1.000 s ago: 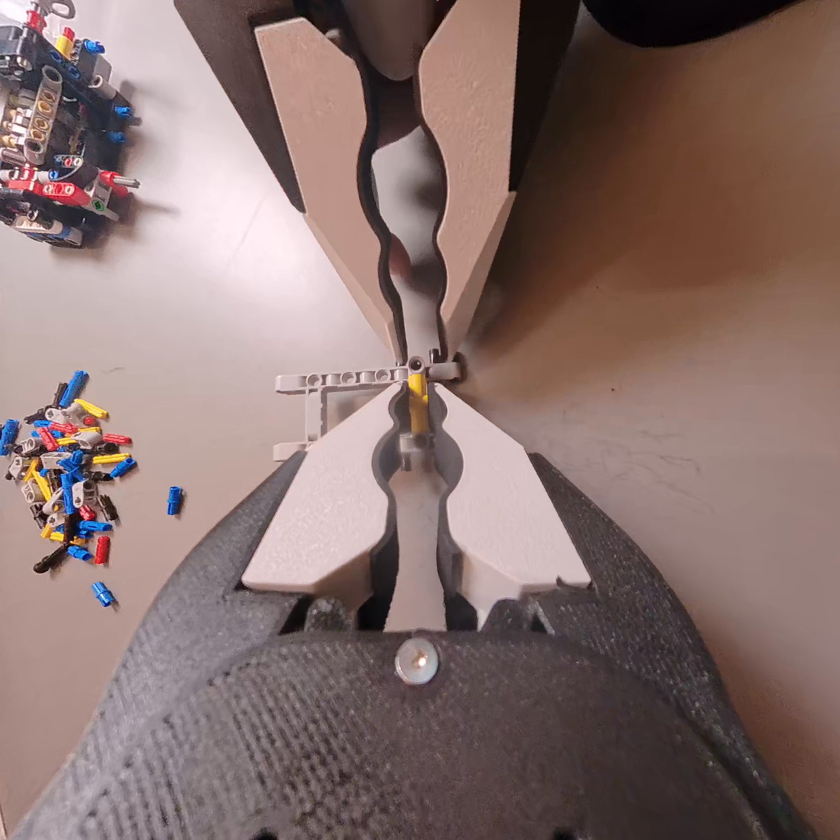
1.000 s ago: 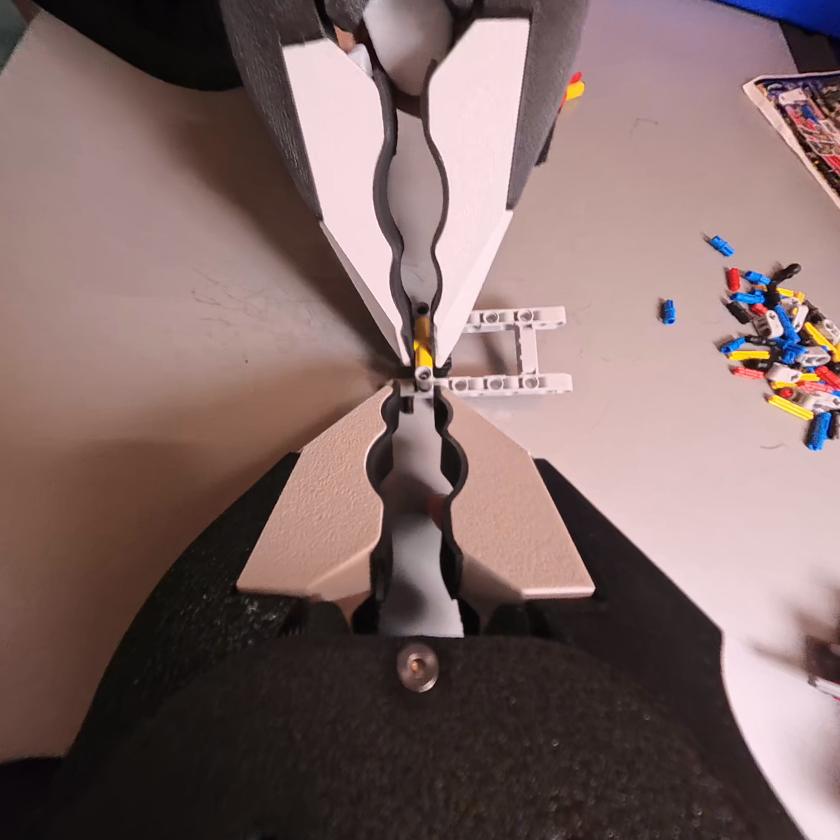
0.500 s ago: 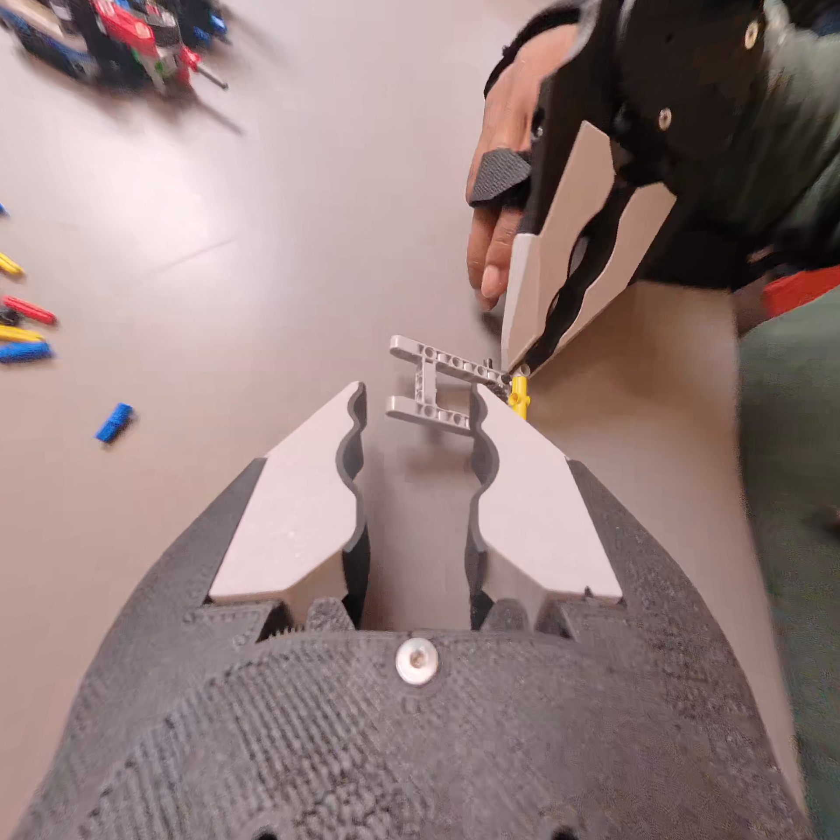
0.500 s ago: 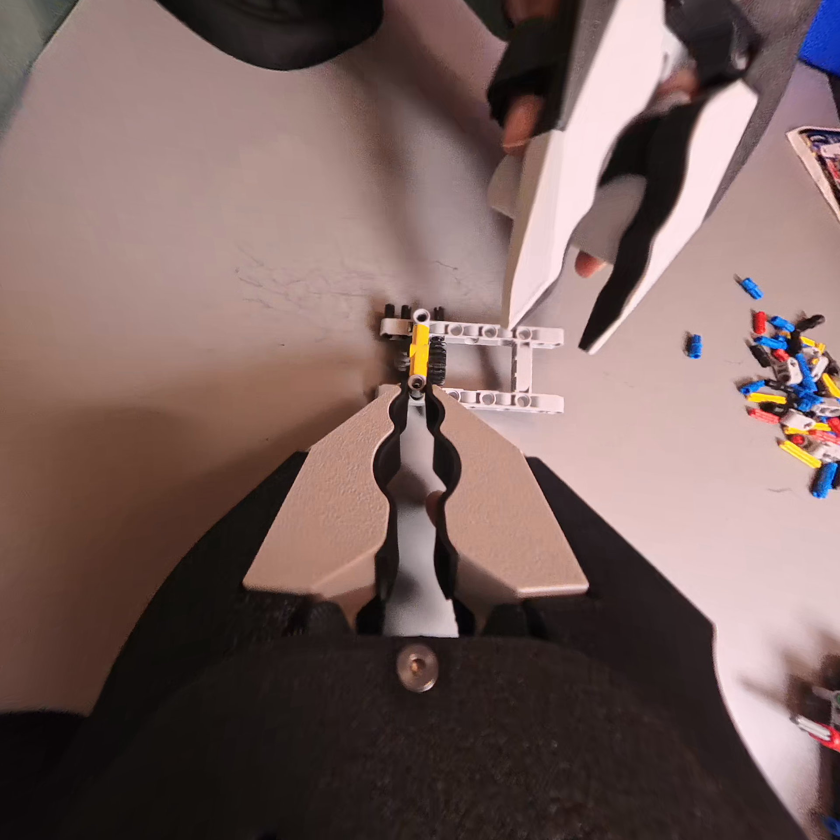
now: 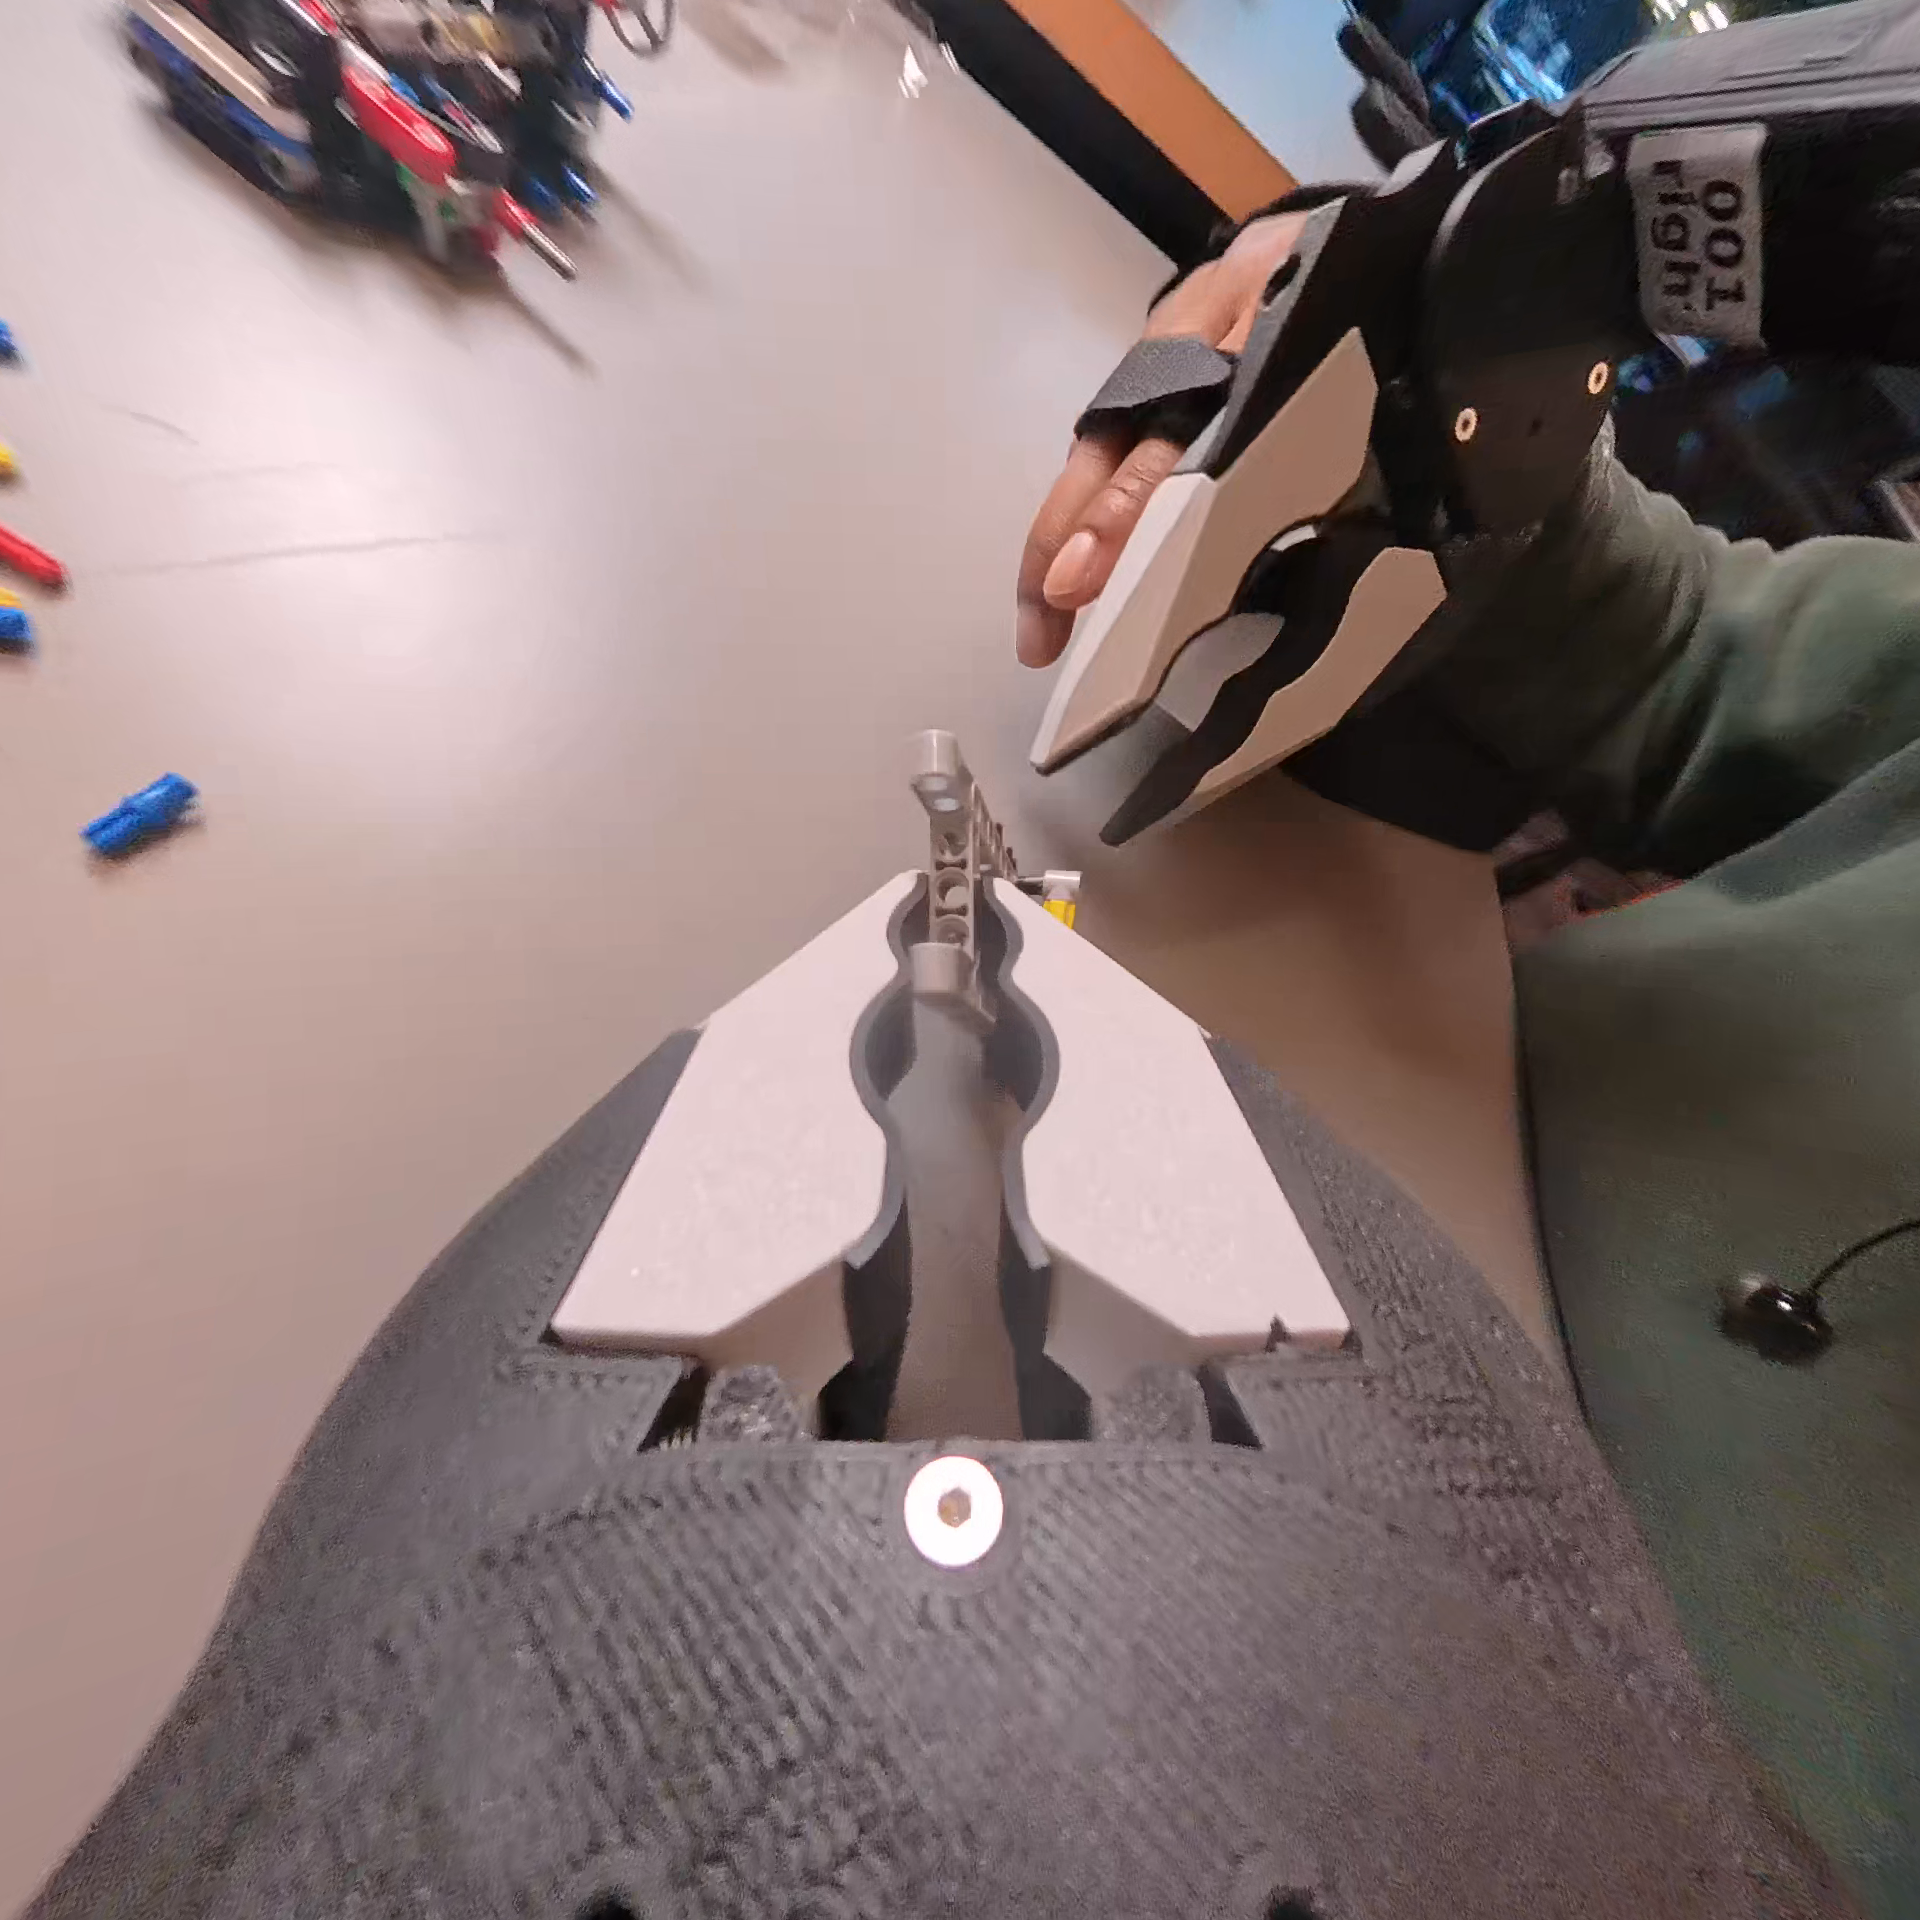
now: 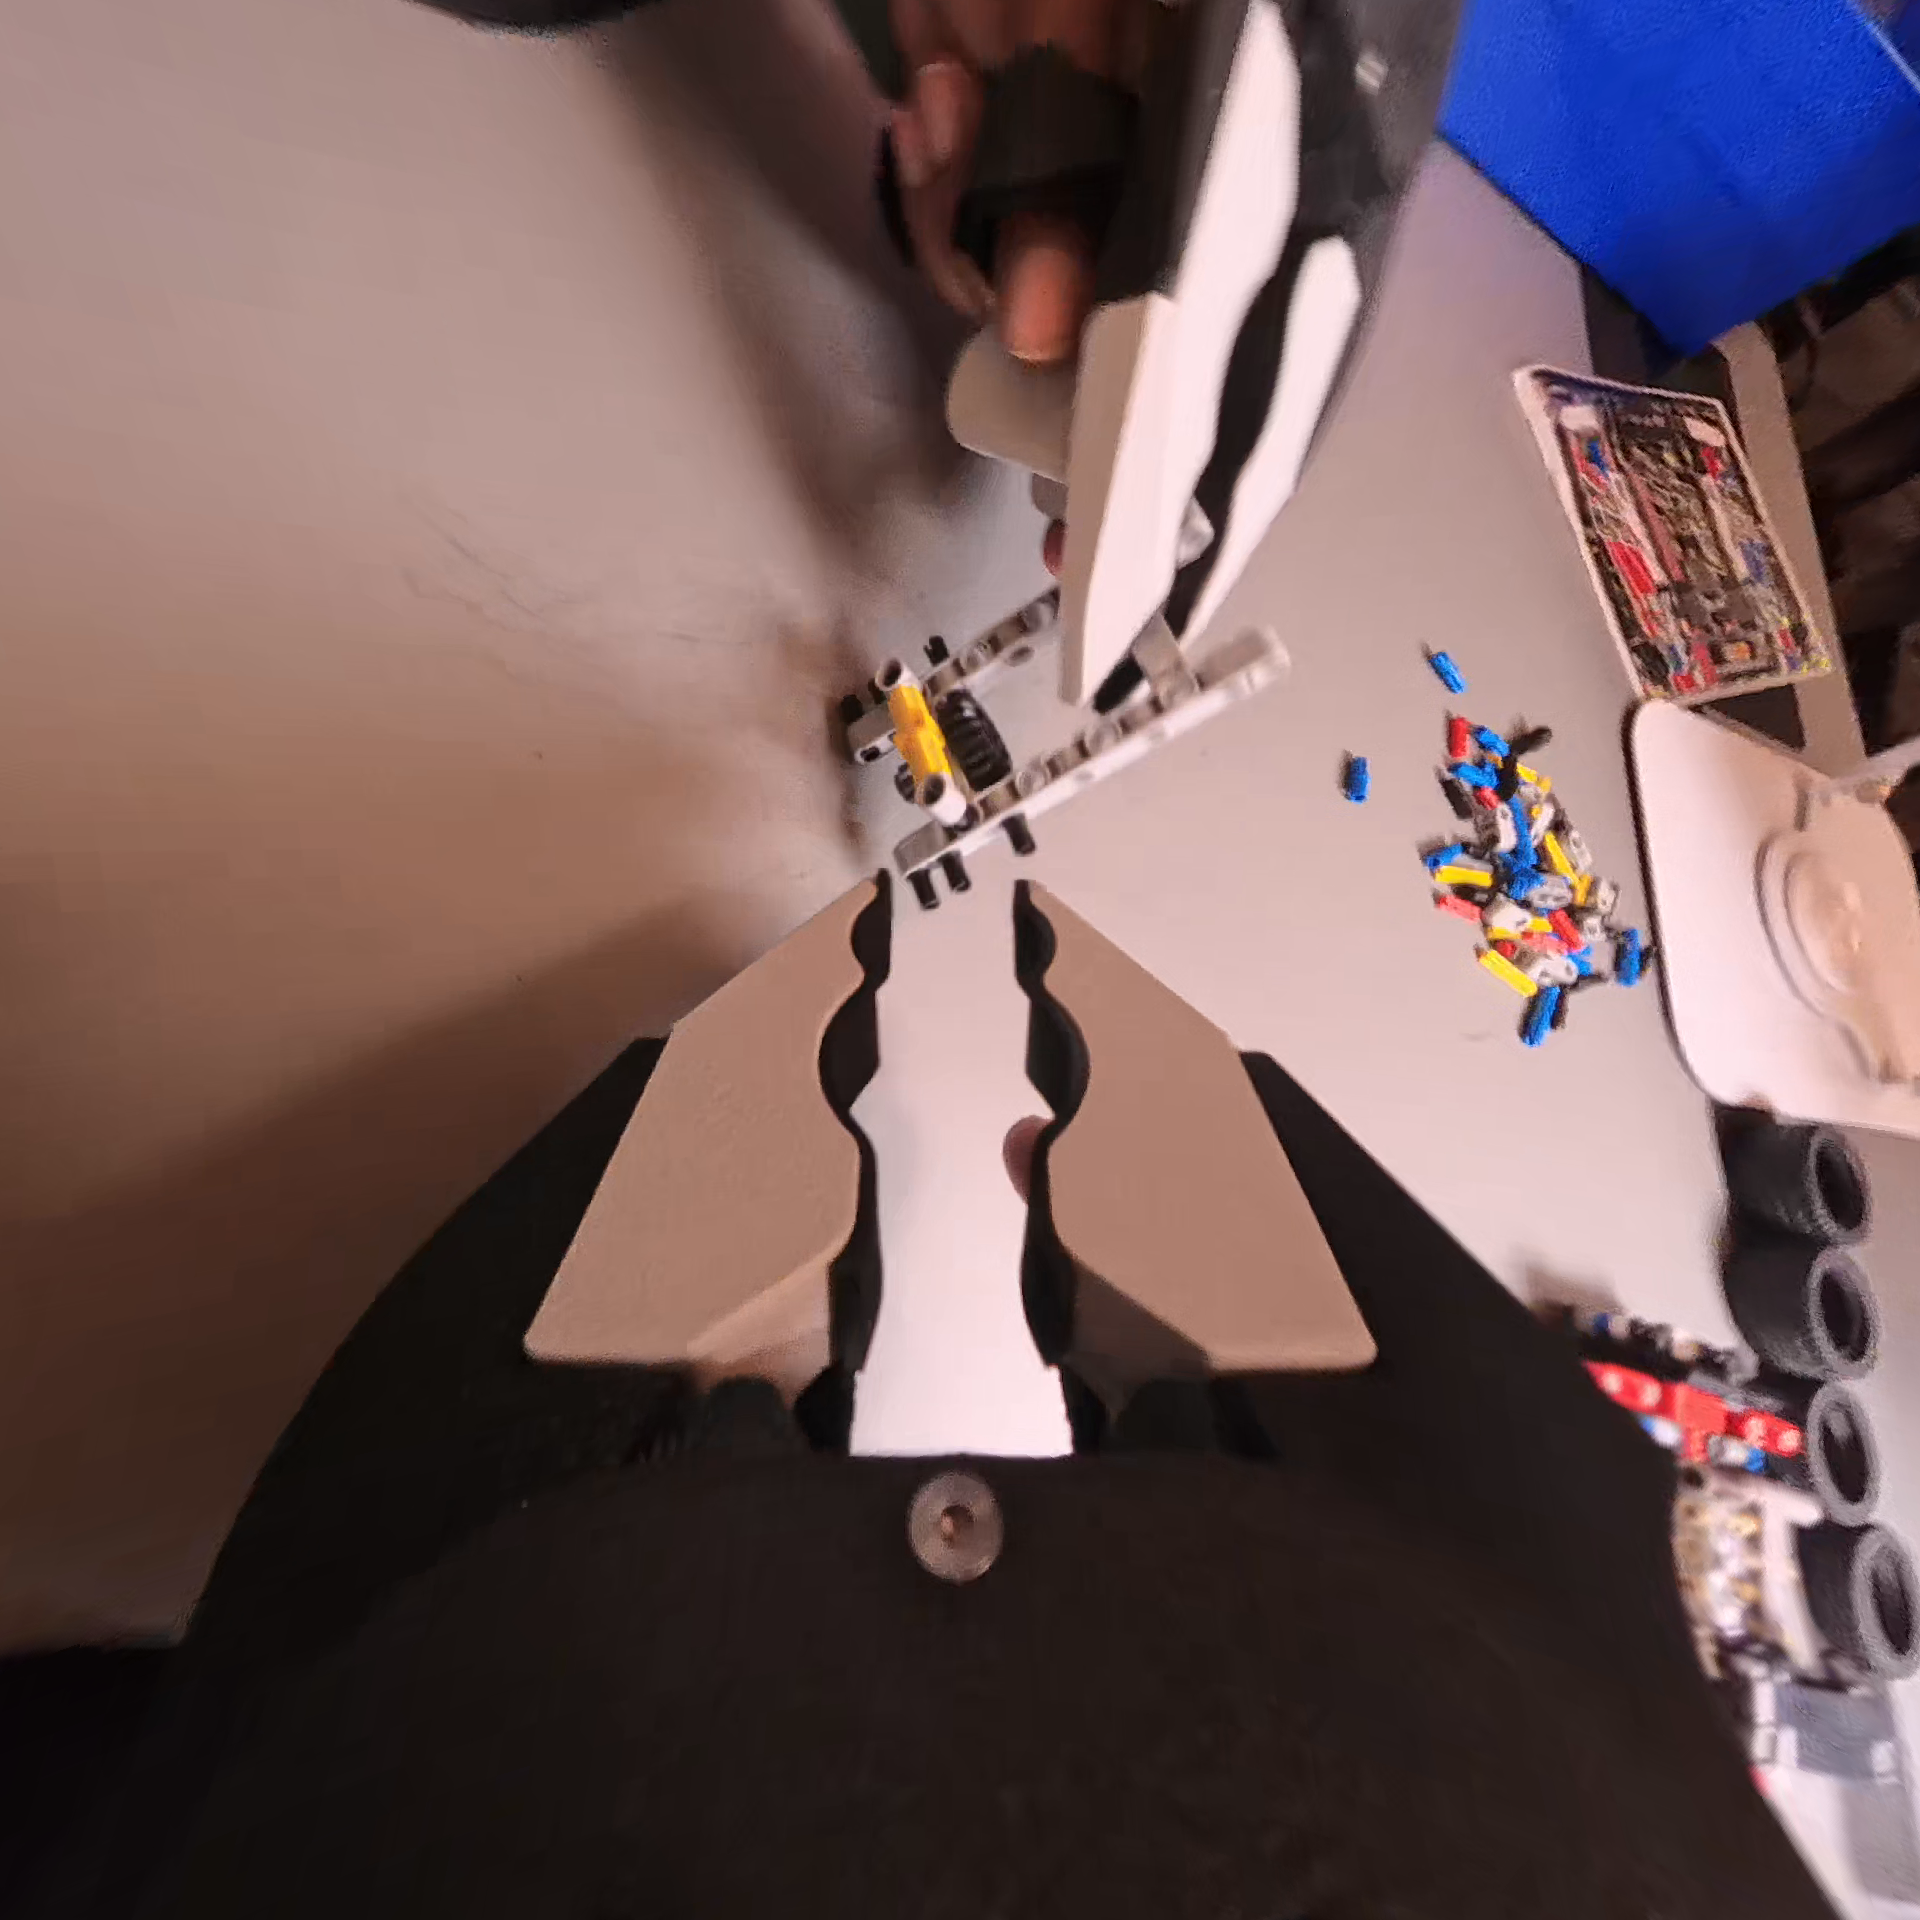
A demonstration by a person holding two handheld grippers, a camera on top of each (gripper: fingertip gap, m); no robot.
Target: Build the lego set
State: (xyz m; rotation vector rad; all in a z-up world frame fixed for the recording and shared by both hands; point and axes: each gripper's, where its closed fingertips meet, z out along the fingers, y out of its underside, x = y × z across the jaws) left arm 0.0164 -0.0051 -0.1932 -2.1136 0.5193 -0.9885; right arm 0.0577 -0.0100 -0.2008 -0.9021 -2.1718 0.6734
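A grey H-shaped frame (image 6: pixel 1101 743) carries a yellow piece (image 6: pixel 914 717) and a black gear (image 6: pixel 977 732) at one end, with black pins sticking out. My left gripper (image 5: pixel 956 883) is shut on one of the frame's beams (image 5: pixel 951 821) and holds it turned at an angle. The yellow piece (image 5: pixel 1060 909) peeks out beside the right finger. My right gripper (image 6: pixel 951 894) is open and empty, with its tips just short of the black pins. It also shows in the left wrist view (image 5: pixel 1075 802), above and right of the frame. The left gripper (image 6: pixel 1132 655) comes down onto the frame from above.
A pile of small coloured pieces (image 6: pixel 1517 883) lies to the right, with loose blue pins (image 5: pixel 140 816) nearby. A part-built model (image 5: pixel 416 114) and black tyres (image 6: pixel 1808 1309) stand at the table's edge. There is also a booklet (image 6: pixel 1673 530), a white object (image 6: pixel 1787 914) and a blue box (image 6: pixel 1683 135). The left gripper's tips are roughly 5 cm from the right gripper's.
My left gripper let go of the yellow piece, opened, then shut on the grey frame's beam and turned it. My right gripper opened and drew back from the frame's end.
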